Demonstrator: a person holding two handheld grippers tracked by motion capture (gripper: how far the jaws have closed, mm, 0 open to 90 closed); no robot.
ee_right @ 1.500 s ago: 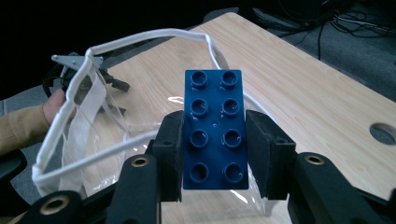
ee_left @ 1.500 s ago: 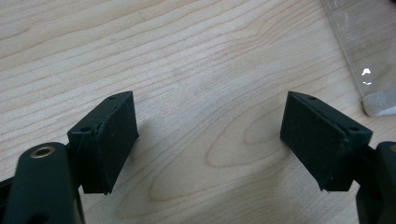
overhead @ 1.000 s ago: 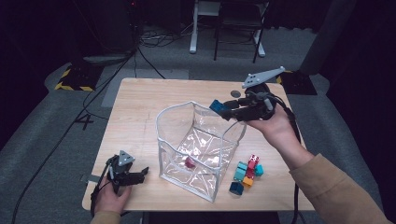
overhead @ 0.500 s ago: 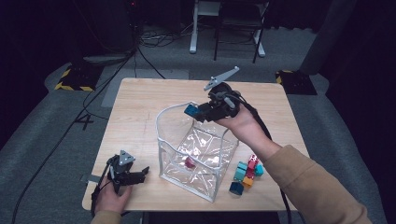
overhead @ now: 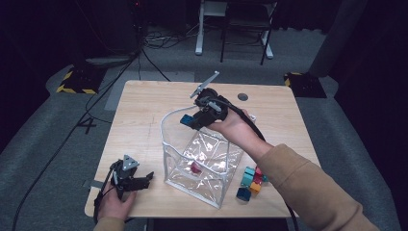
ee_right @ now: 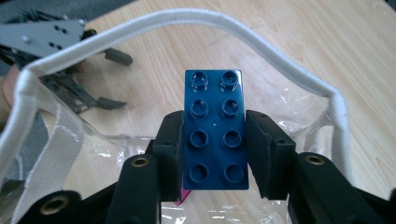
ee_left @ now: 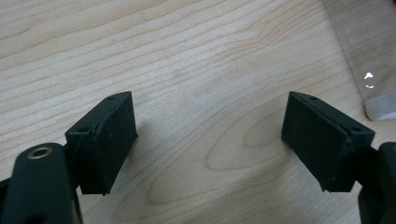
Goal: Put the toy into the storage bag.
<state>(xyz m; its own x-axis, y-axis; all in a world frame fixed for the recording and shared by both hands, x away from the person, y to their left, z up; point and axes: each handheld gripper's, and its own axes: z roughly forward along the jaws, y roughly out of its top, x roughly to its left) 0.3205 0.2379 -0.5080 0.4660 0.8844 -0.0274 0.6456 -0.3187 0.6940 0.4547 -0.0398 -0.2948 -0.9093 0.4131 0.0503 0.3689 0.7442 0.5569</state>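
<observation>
Blue brick (ee_right: 215, 130) clamped between both pads of the right gripper (ee_right: 214, 154), studs facing the camera, long side running up past the jaw tips. Held in the air over the open mouth of the clear bag (overhead: 204, 163), just inside its white rim (ee_right: 154, 21) at the far side (seen in the high view as a small blue block (overhead: 186, 120) at the front of the right gripper (overhead: 192, 120)). Lying on the bag's floor below, one dark red piece (overhead: 195, 167). Standing on the wooden table (overhead: 144, 110), bag near the front edge, a small heap of coloured bricks (overhead: 251, 180) just beside its right corner. Resting low at the front left corner, well apart from the bag, left gripper (overhead: 142, 179), jaws wide apart and empty, bare wood between the pads (ee_left: 107, 140).
</observation>
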